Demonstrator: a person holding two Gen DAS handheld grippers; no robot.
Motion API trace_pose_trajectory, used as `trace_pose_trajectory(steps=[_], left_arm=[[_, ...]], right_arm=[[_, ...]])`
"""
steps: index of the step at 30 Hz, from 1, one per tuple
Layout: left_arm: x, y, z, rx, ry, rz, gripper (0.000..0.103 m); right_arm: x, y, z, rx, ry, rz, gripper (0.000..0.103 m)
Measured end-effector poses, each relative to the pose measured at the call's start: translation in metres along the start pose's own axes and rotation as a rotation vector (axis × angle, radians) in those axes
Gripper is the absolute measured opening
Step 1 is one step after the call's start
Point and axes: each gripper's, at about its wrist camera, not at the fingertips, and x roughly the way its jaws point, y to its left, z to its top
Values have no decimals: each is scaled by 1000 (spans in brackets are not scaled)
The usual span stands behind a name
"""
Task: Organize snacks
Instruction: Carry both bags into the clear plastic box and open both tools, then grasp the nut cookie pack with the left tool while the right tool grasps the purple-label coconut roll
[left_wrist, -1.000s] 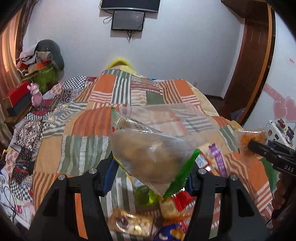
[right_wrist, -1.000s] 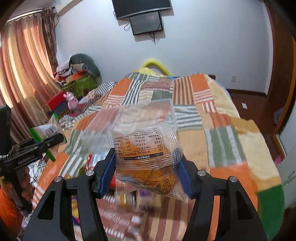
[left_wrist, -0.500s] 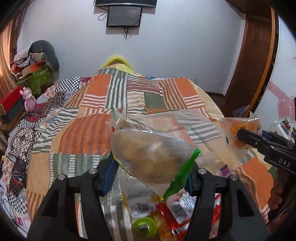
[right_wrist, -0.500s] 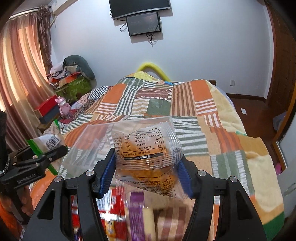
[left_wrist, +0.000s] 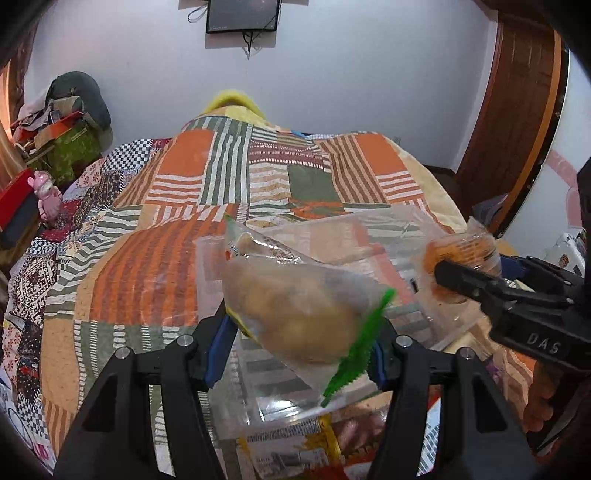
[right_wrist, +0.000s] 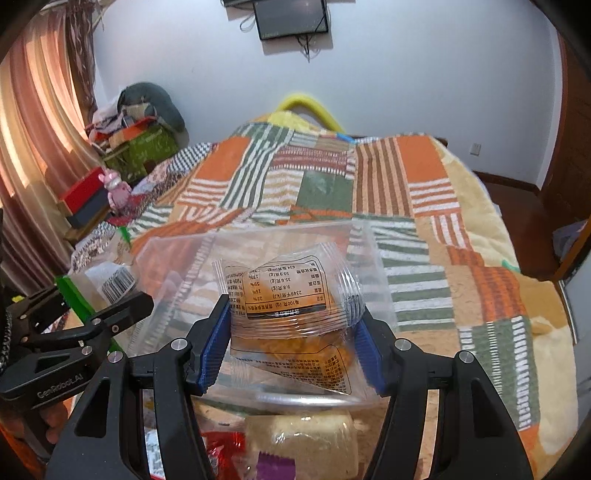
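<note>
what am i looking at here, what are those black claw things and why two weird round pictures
There is no robot here: a person holds a hand tool with two fingers in each hand. Each tool carries a wide-angle camera looking forward along its fingers, which is why the pictures look round and bent.

One picture is from the left gripper, shut on a clear snack bag with a green edge. The other is from the right gripper, shut on a clear packet of orange snacks. Each tool also shows from the side in the other's picture.

Below them is a bed with a patchwork blanket. A clear plastic container sits on it just beyond both packets, and more wrapped snacks lie near the bottom edge.
</note>
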Motion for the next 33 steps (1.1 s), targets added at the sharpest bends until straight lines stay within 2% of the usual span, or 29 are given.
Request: trace_pose_trajectory(steps=[7,10,14,17,25,33], left_arm=[[17,1,-3,-2,42,0,60],[21,3,-4,-9,62,-1,60],[17,1,-7,3,66,-5,64],[5,-1,-7,20,38,3,71],[-43,1,-2,29,-37,-2,85],[-94,15,-15,17,-66,2,89]], right_arm=[[15,-2,-3,-1,50,-3,59],[17,-2,-3,-6,64,-5,63],[14,0,-2,-23,61,-18,65],[7,1,-1,-29,48,-26,73],[-31,5,-3,-27,-5,-13,76],[-78,10,-15,-38,-59,-14,80]])
